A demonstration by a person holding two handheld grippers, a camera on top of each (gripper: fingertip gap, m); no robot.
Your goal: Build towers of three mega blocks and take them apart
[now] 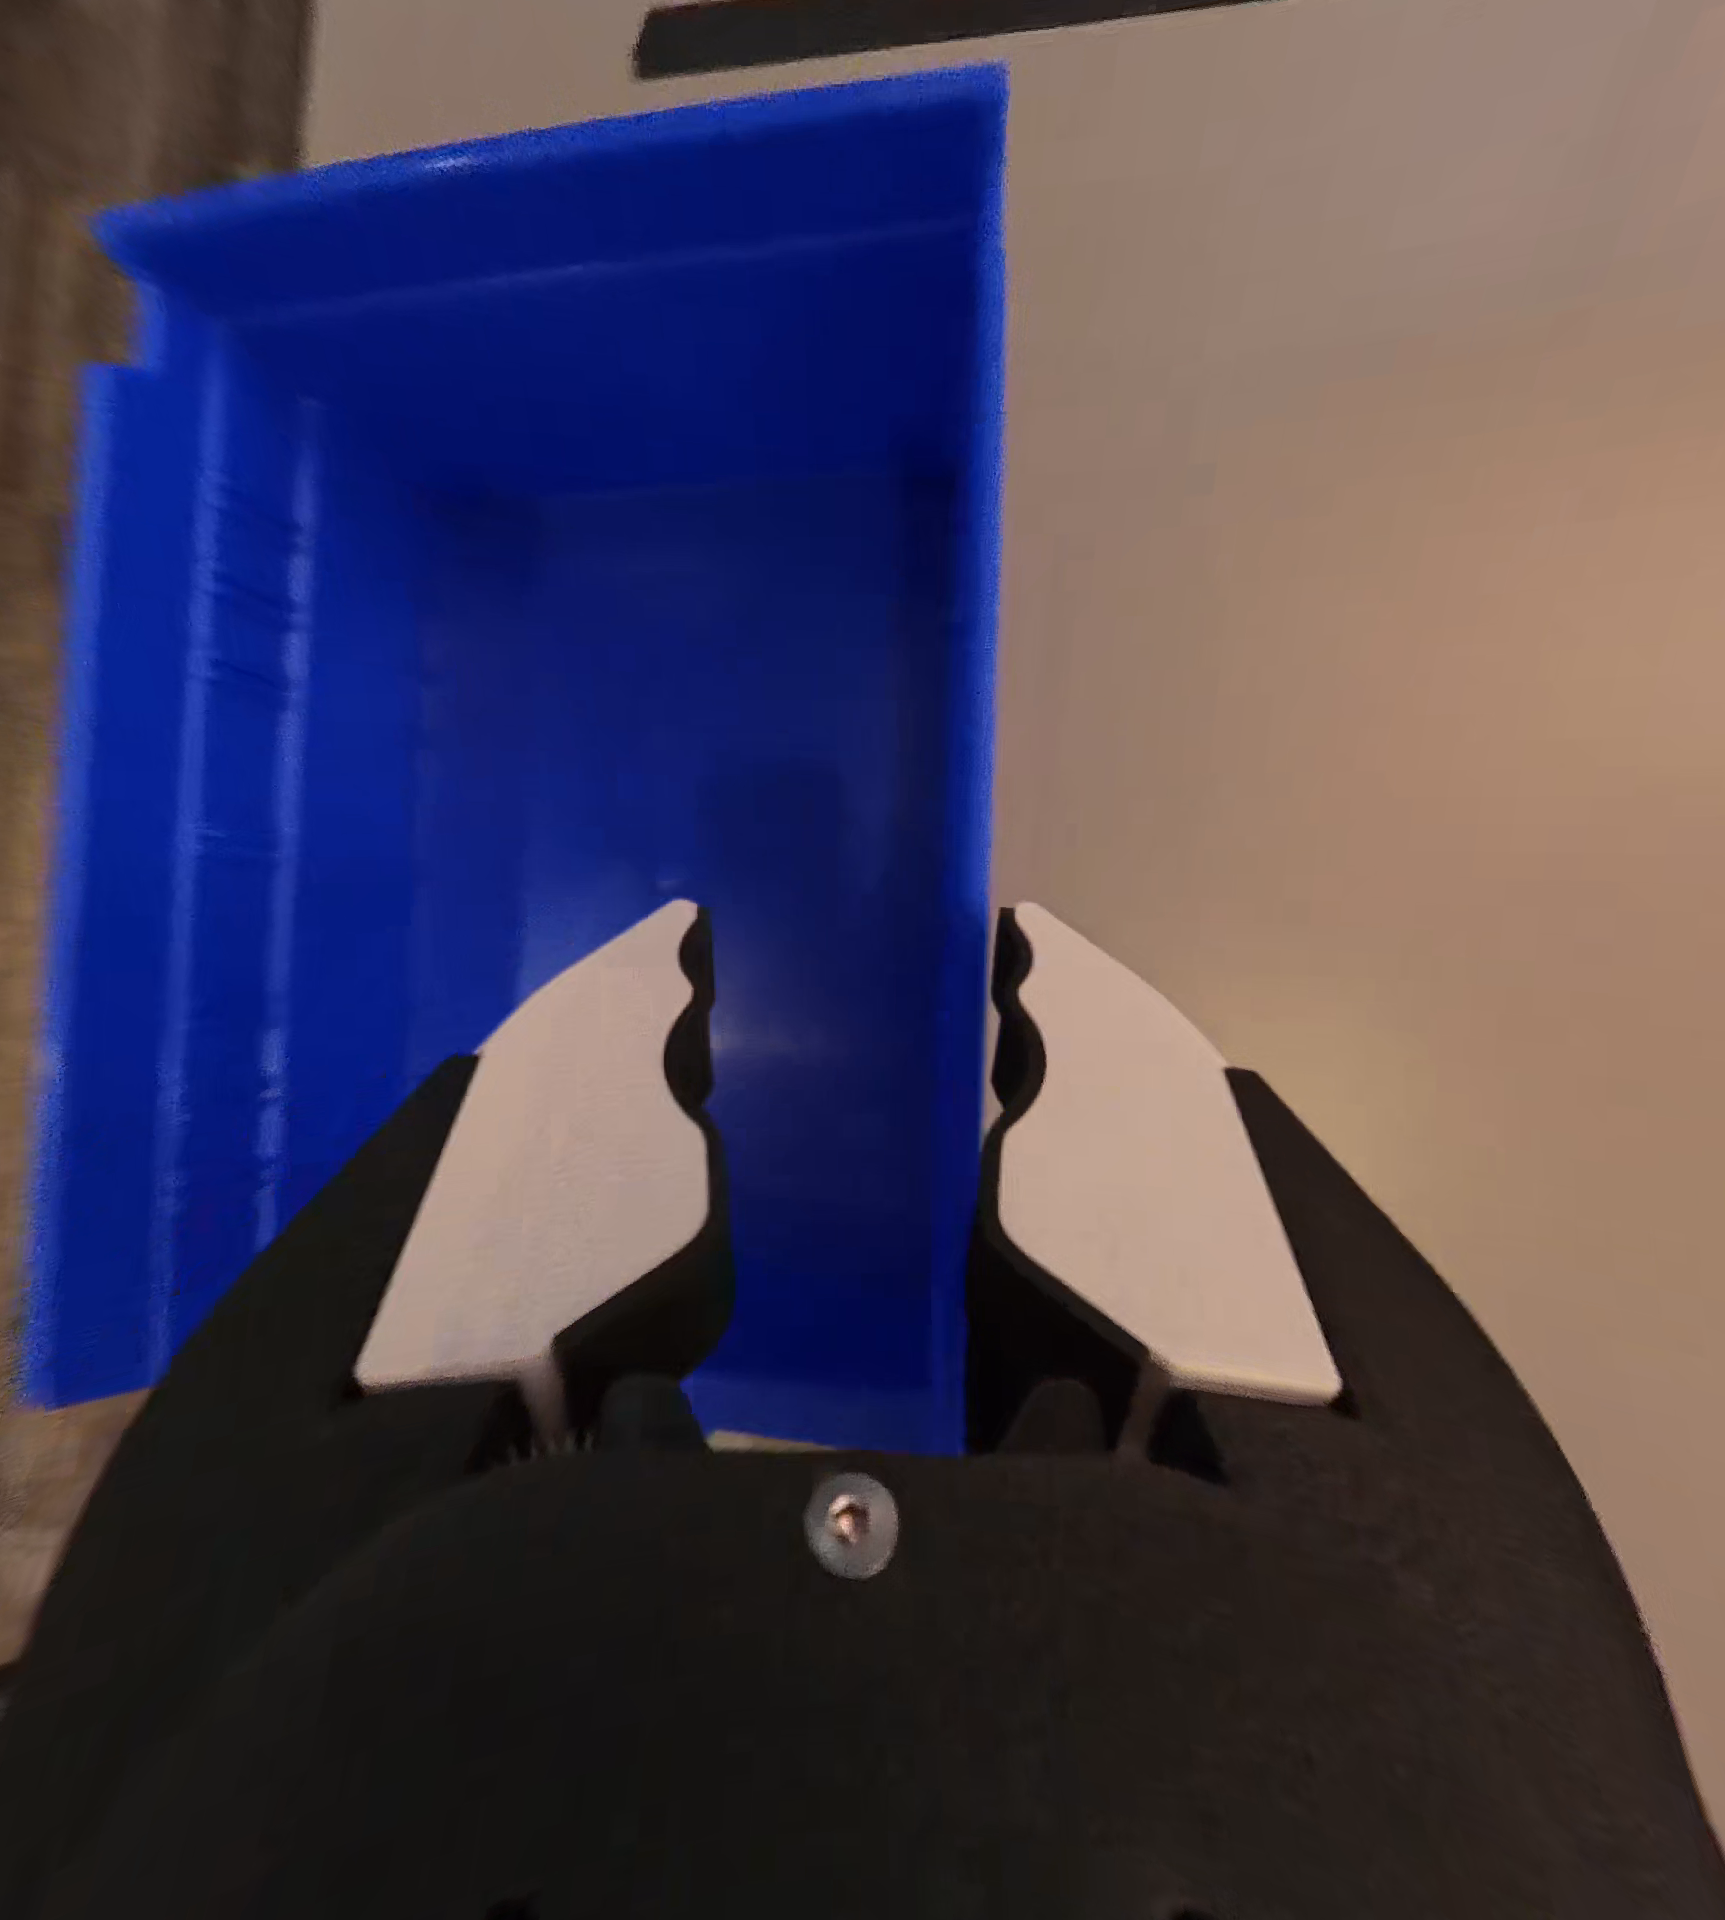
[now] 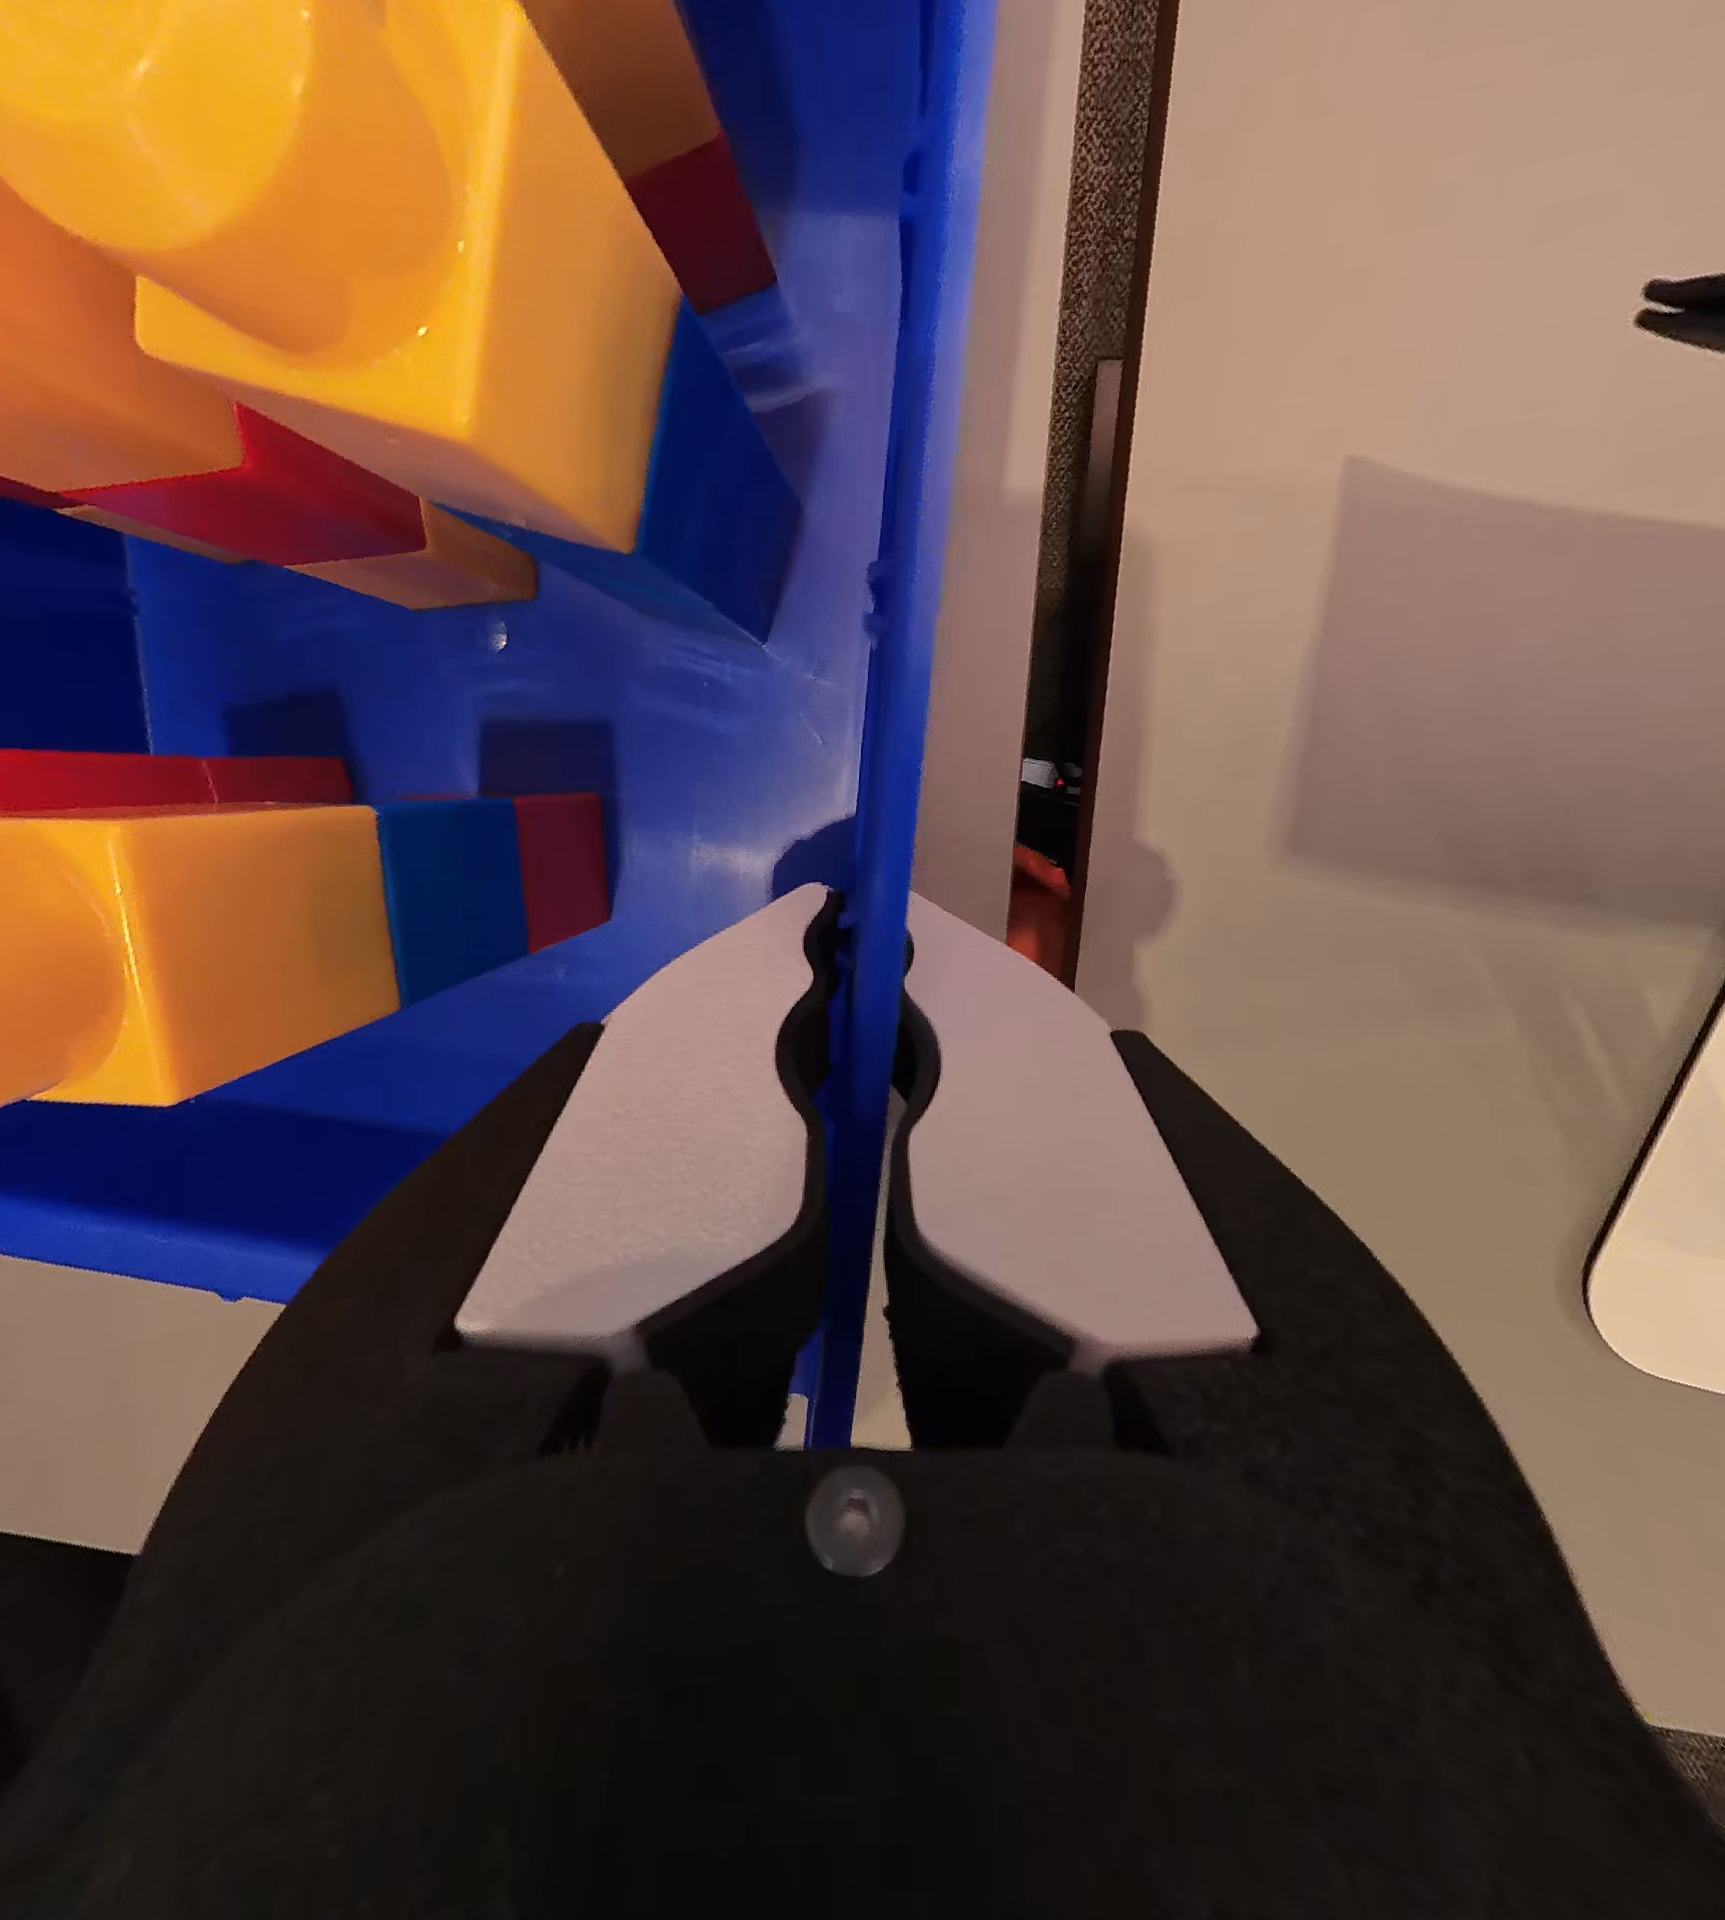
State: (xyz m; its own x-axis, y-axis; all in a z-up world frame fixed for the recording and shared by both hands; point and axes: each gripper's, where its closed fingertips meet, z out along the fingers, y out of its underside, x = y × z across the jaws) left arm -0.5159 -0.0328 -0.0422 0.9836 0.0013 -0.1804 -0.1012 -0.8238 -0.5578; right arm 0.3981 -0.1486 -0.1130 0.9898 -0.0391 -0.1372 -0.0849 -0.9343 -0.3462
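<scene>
Right gripper (image 2: 863, 914) fingers clamp the blue bin (image 2: 879, 727) wall; stacked yellow, red and blue mega blocks (image 2: 338, 312) lie inside. Left gripper (image 1: 847, 914) fingers moderately apart, empty, over another blue bin (image 1: 546, 675). Blocks likely light, rigid, smooth: grasp flat sides.

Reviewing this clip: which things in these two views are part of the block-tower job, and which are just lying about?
Part of the job:
- yellow blocks, red blocks and a blue block inside the blue bin
- right gripper, clamped on the bin's wall
- left gripper, open and holding nothing

Just lying about:
- white object at the right edge
- white tabletop
</scene>
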